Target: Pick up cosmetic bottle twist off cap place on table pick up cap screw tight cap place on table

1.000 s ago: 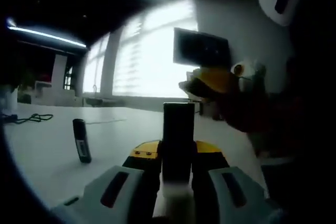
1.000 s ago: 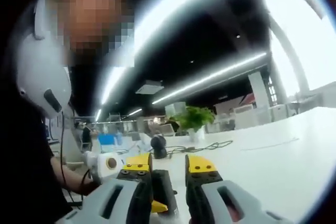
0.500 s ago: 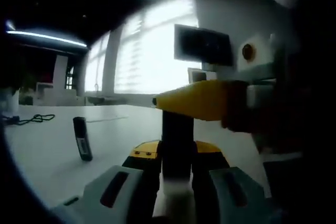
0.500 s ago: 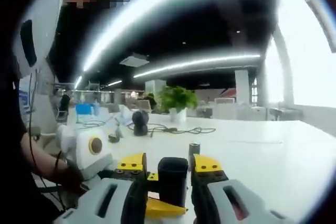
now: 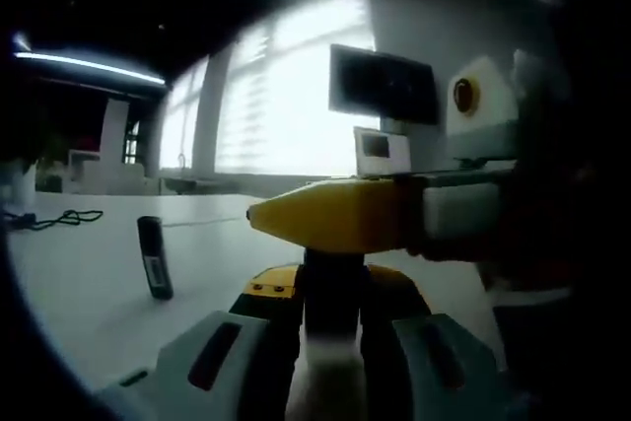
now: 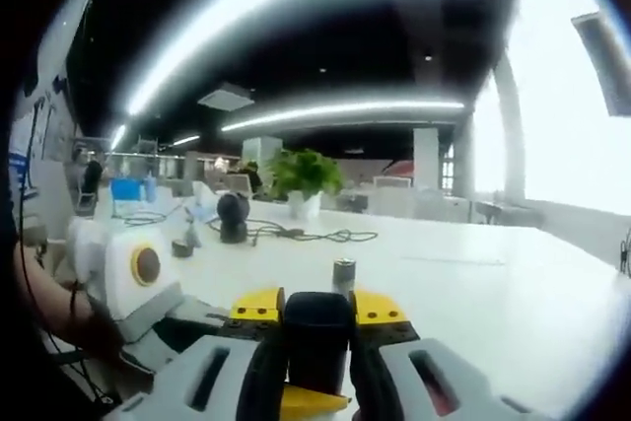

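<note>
At the bottom centre of the left gripper view the left gripper [image 5: 333, 317] is clenched on the dark cosmetic bottle [image 5: 333, 308] — the right gripper [image 5: 335, 216] crosses from the right, just above it. In the right gripper view, lower centre, its jaws grasp the black cap [image 6: 317, 337] above the white table [image 6: 473, 303].

Left tongs [image 5: 333, 295] clamped; right tongs [image 6: 317, 315] clamped, crossing above left.

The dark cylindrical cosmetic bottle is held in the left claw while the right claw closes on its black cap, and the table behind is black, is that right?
Not quite: the table is white, not black, as the right gripper view shows. The rest holds: the left claw grips the dark cylindrical cosmetic bottle, and the right claw is closed on its black cap.
</note>
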`<state>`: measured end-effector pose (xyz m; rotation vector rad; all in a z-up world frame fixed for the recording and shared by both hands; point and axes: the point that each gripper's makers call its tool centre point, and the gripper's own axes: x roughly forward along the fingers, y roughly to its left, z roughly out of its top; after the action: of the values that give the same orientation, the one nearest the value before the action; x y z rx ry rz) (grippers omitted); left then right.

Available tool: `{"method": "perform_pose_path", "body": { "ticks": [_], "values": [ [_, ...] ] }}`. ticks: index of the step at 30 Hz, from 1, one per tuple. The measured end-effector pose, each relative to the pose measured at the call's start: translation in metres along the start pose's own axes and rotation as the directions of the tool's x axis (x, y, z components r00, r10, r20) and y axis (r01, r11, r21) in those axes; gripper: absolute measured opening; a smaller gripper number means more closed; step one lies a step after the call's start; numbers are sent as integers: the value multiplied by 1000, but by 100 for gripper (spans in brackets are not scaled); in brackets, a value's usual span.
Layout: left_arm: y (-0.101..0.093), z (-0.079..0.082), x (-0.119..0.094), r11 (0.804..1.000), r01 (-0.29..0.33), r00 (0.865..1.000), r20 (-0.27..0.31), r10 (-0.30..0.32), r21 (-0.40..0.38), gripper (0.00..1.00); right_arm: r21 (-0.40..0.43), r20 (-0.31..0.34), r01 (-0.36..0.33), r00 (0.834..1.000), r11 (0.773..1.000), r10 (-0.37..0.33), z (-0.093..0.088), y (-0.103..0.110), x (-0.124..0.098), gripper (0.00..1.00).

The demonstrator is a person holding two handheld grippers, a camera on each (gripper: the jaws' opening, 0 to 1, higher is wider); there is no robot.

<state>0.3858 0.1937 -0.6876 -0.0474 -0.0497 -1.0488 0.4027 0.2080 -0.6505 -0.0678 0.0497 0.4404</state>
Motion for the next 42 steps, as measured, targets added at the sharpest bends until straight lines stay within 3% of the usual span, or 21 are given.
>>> {"method": "perform_pose_path", "body": {
  "ticks": [20,25,36,42],
  "values": [
    [0,0,2,1000,3,1000,-1,-3,6,12,27,14,-67,998,997,66,0,2,0,17],
    [0,0,1,1000,8,1000,-3,-8,2,11,23,16,-118,993,993,117,0,3,-1,17],
    [-1,0,1,1000,19,1000,-6,-19,-2,10,35,18,-257,966,966,257,0,8,-3,16],
    [-2,0,0,1000,30,1000,-7,-30,-6,10,-16,17,-357,934,934,357,1,15,-4,16]
  ]
}}
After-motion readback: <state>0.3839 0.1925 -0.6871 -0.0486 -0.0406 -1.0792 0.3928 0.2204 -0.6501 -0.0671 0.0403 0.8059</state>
